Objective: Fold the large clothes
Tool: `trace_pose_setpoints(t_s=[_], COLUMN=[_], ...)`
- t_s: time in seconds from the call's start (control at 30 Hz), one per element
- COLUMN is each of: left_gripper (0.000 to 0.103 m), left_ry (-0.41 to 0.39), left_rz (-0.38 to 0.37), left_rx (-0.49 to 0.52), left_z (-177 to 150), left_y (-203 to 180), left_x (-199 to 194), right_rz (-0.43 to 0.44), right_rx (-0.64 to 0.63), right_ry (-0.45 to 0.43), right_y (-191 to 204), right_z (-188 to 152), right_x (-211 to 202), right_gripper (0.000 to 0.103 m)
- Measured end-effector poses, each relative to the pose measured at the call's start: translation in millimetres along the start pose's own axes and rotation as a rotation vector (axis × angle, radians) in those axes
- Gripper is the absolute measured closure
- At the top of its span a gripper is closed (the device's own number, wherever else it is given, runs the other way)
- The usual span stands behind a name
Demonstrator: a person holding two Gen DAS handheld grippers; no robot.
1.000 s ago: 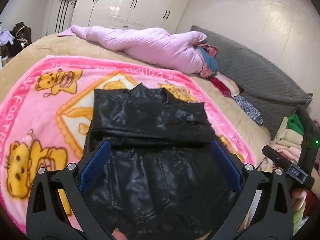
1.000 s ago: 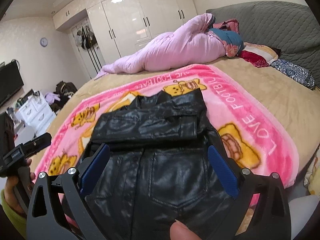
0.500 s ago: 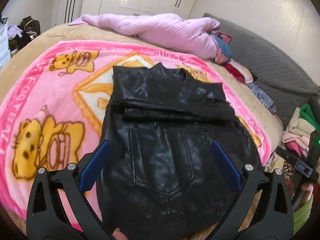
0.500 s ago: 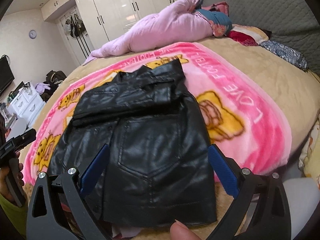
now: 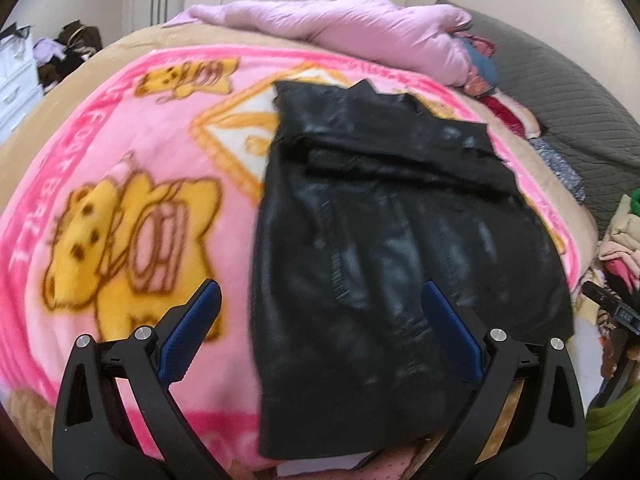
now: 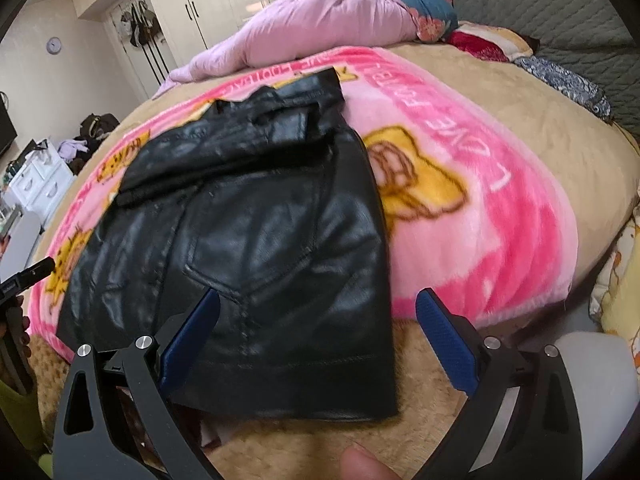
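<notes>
A black leather garment lies folded on a pink cartoon blanket on the bed, its far part doubled back over itself. It also shows in the right wrist view, with a back pocket facing up. My left gripper is open and empty, raised over the garment's near left edge. My right gripper is open and empty, raised over the garment's near right corner. Neither touches the garment.
A lilac duvet lies bunched across the far side of the bed, with pillows and a grey headboard to the right. Stacked clothes sit off the bed's right edge. White drawers stand at left.
Both grippers have pulled back and risen away from the garment, which now lies flat and free on the blanket. The left gripper has shifted left, the right gripper right.
</notes>
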State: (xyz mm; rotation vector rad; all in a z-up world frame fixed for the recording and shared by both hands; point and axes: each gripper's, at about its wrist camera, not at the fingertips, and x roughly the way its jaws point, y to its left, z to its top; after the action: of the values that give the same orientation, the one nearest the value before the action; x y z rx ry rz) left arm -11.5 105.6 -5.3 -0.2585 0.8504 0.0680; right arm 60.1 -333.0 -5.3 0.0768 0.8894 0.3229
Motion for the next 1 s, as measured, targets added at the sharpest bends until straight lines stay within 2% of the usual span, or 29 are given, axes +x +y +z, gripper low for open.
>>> trace_pose_setpoints(t_s=[0.13, 0.33, 0.67, 1.0], left_gripper=[0.009, 0.009, 0.01, 0.011], left_ry=[0.012, 0.032, 0.093, 0.11], left_rz=[0.037, 0.043, -0.099, -0.103], left_rx=[-0.002, -0.031, -0.052, -0.054], left_z=[-13, -31, -47, -53], left_y=[13, 31, 30, 33], left_x=[0, -2, 10, 24], right_rz=[0.001, 0.015, 0.039, 0.06], right_rx=[0.009, 0.009, -0.005, -0.019], right_ry=[0.014, 0.029, 0.043, 0.074], right_y=[-8, -12, -15, -21], right_z=[-5, -9, -18, -26], right_x=[4, 11, 14, 28], right_gripper=[0.005, 0.005, 0.005, 0.005])
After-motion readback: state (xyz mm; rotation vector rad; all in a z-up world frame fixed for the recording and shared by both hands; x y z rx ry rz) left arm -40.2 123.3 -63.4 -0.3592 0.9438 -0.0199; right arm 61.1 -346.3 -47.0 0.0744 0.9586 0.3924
